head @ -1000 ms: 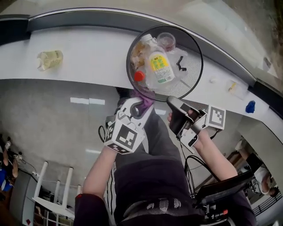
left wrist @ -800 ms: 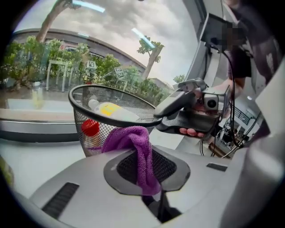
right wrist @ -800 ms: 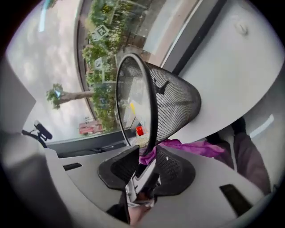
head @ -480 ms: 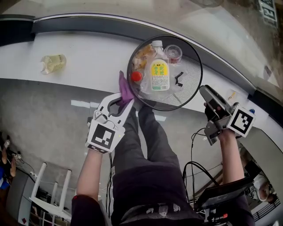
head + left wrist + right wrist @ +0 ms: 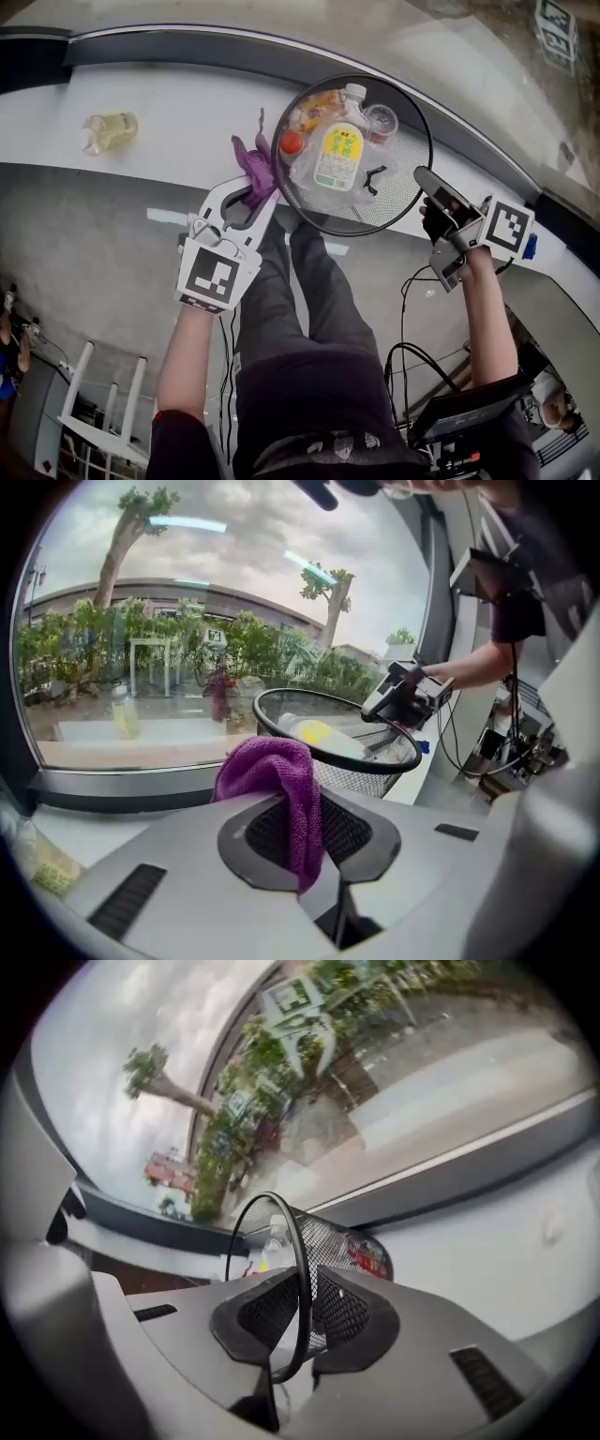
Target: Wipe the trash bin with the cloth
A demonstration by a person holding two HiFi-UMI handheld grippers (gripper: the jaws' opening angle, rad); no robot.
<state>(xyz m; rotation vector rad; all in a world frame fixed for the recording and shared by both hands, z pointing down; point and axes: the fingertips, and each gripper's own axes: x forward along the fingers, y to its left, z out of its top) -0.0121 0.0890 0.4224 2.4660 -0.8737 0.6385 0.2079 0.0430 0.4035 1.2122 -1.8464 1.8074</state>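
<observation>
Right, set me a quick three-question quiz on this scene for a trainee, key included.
1. True or false: the left gripper has the purple cloth clamped between its jaws.
2. Which of these lies inside the trash bin? A: a yellow-labelled bottle. B: a banana. C: a book.
3. What stands between the jaws of the right gripper?

Key
1. True.
2. A.
3. The wire rim of the trash bin; the jaws are closing on it.
</observation>
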